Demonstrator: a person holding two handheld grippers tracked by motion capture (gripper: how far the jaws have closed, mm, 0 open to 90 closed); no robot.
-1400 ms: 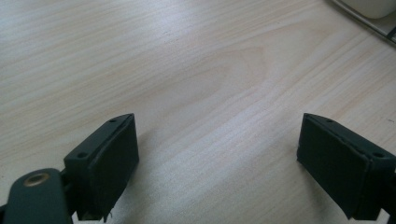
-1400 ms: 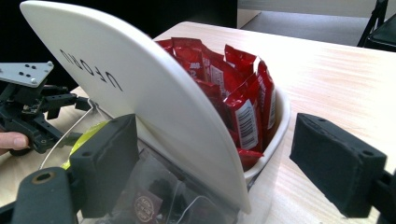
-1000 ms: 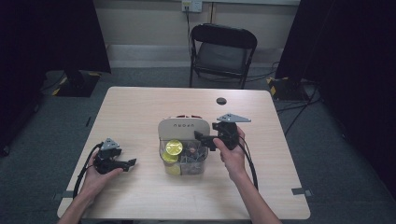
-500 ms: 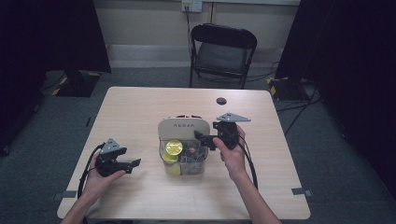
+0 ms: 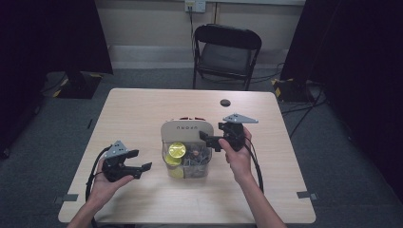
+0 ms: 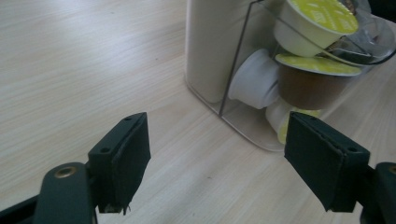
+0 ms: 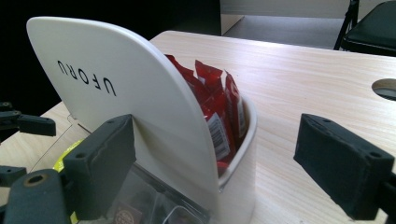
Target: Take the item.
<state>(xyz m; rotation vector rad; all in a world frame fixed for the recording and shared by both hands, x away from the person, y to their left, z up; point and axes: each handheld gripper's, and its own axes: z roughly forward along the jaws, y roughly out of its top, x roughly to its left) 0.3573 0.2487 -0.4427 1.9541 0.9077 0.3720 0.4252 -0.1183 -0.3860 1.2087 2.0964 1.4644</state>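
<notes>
A cream organiser marked UFORU stands mid-table. Its clear front bin holds yellow-lidded capsules, and red packets fill the back pocket. My left gripper hovers left of the bin, pointing at it. Its jaws have just been closing and stand apart with nothing between them. My right gripper is open at the organiser's right side. One jaw stands in front of the cream panel, the other beyond the back pocket, and neither pad presses on it.
The wooden table has a round cable hole at the back right. A black folding chair stands behind the far edge. Bare tabletop lies to the left of and in front of the organiser.
My left gripper has risen and moved right, closer to the organiser. The right gripper has stayed where it was.
</notes>
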